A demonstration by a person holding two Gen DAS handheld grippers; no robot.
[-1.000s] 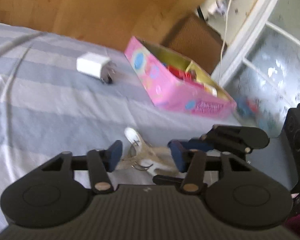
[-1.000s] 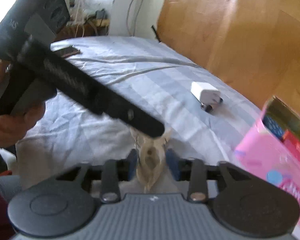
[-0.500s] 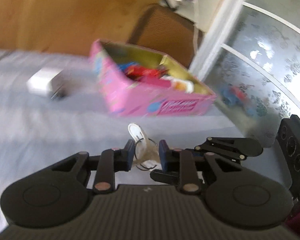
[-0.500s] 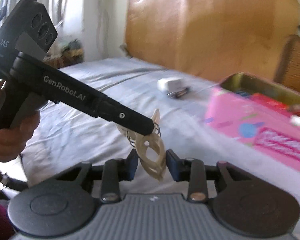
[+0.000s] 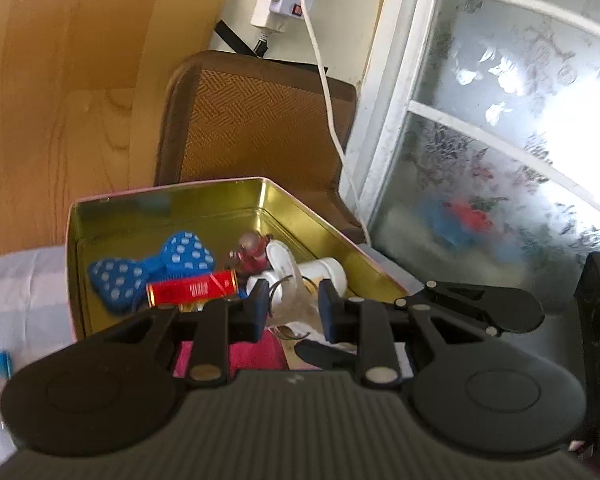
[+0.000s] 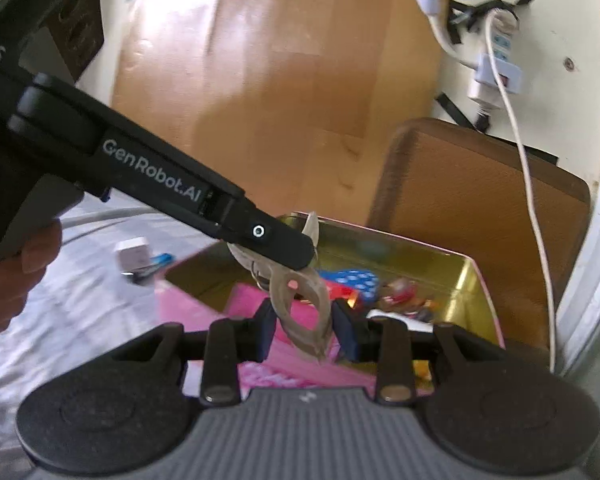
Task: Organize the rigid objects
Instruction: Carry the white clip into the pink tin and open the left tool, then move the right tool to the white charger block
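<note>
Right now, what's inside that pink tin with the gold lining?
Inside the tin: a blue polka-dot bow, a red box, a small red figurine and a white bottle. The fingers and the hair clip cover its near end.

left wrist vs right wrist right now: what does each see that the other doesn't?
Left wrist only: frosted window, red pack and white tube in the tin.

Right wrist only: a hand gripping the left gripper, white charger on the bedsheet.

Both: pink tin, blue dotted bow, power strip, and the translucent hair claw, clamped by both grippers.
</note>
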